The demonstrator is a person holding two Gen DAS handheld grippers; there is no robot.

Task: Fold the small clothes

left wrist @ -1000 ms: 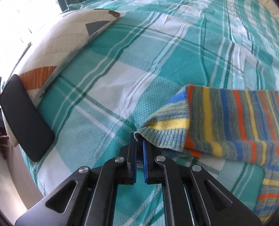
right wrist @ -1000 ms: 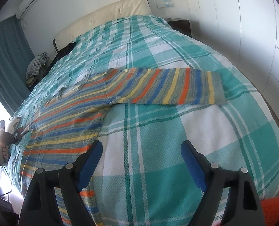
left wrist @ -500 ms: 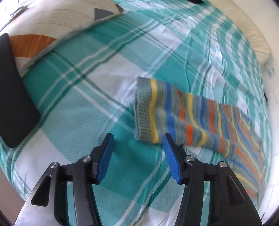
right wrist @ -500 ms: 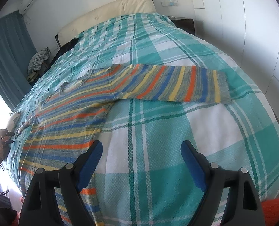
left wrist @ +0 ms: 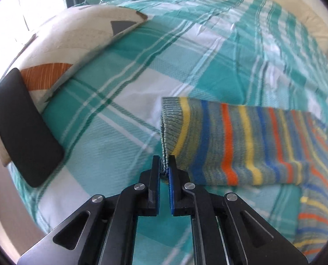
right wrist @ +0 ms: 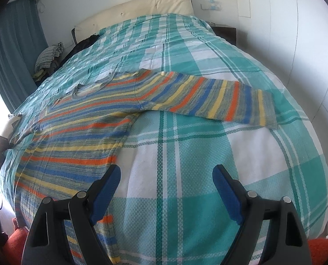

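A striped knit sweater [right wrist: 80,137] in grey, blue, orange and yellow lies spread flat on the bed. Its one sleeve [right wrist: 219,101] stretches to the right. In the left wrist view the other sleeve [left wrist: 234,141] lies ahead, and my left gripper [left wrist: 164,167] is shut on the ribbed cuff [left wrist: 168,132] at its near corner. My right gripper [right wrist: 166,176] is open and empty, held above the bed just right of the sweater's hem.
The bed has a teal and white plaid cover [right wrist: 208,165]. A patterned pillow [left wrist: 75,42] and a black flat object [left wrist: 24,128] lie at the left edge. A cream headboard [right wrist: 142,6] and dark clothes [right wrist: 84,44] are at the far end. A white wall is on the right.
My left gripper was shut on the cuff, opened and let it lie flat, and has now shut on the cuff's near corner again. The right gripper stayed open and barely moved.
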